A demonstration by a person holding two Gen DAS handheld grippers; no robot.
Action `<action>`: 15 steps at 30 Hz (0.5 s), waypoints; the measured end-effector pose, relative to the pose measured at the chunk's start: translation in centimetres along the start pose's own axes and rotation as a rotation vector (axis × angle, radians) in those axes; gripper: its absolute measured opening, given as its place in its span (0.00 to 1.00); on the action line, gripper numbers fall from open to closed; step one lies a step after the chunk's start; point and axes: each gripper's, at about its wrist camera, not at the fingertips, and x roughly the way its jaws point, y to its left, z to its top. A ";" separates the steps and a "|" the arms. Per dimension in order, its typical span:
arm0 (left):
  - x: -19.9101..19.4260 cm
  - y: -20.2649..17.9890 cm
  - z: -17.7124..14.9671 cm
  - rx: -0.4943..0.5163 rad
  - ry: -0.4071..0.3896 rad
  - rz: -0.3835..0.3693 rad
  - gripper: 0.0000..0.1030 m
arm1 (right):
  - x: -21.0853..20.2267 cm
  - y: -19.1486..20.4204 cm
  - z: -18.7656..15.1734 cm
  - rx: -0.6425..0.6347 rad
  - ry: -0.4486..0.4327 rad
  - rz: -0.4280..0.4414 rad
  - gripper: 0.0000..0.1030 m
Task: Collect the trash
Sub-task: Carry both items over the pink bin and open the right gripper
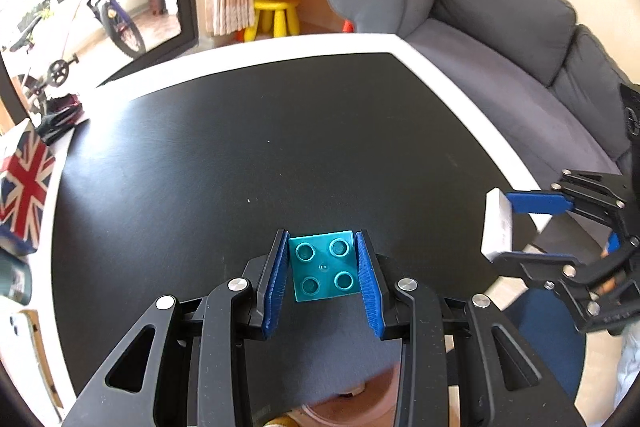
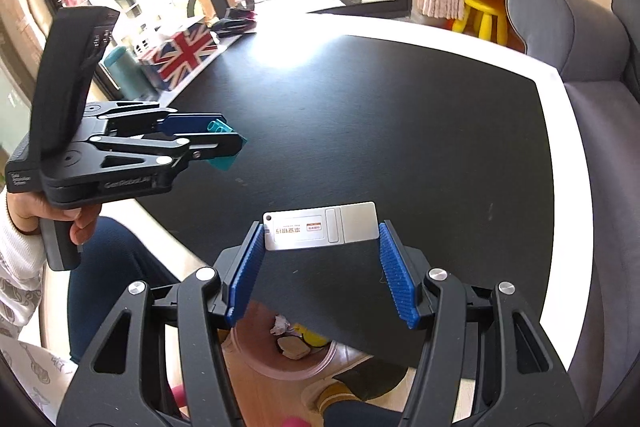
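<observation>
My left gripper (image 1: 323, 267) is shut on a teal toy brick (image 1: 325, 267) with round studs, held above the black table top (image 1: 280, 147). The right wrist view shows the same brick (image 2: 222, 143) in the left gripper (image 2: 232, 141), off to the left. My right gripper (image 2: 320, 239) is shut on a flat white card-like box (image 2: 320, 225) with red print, clamped by its two short ends; it appears again as the white box (image 1: 498, 223) at the right of the left wrist view. A clear pinkish bin (image 2: 280, 347) with scraps inside stands on the floor below the table edge.
The table has a white border (image 1: 460, 95). A Union Jack box (image 1: 24, 187) and a teal cup (image 2: 124, 71) stand at its left side. A grey sofa (image 1: 500, 27) runs along the right. A person's hand (image 2: 48, 215) and dark trouser legs are near the front edge.
</observation>
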 end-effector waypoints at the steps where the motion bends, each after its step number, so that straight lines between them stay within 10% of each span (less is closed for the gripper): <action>1: -0.9 -0.2 -0.5 0.005 -0.008 -0.007 0.32 | -0.4 0.4 -0.2 -0.005 -0.003 0.000 0.56; 15: -5.7 -1.8 -7.5 0.027 -0.041 -0.078 0.32 | -3.5 6.1 -5.6 -0.064 -0.018 0.048 0.56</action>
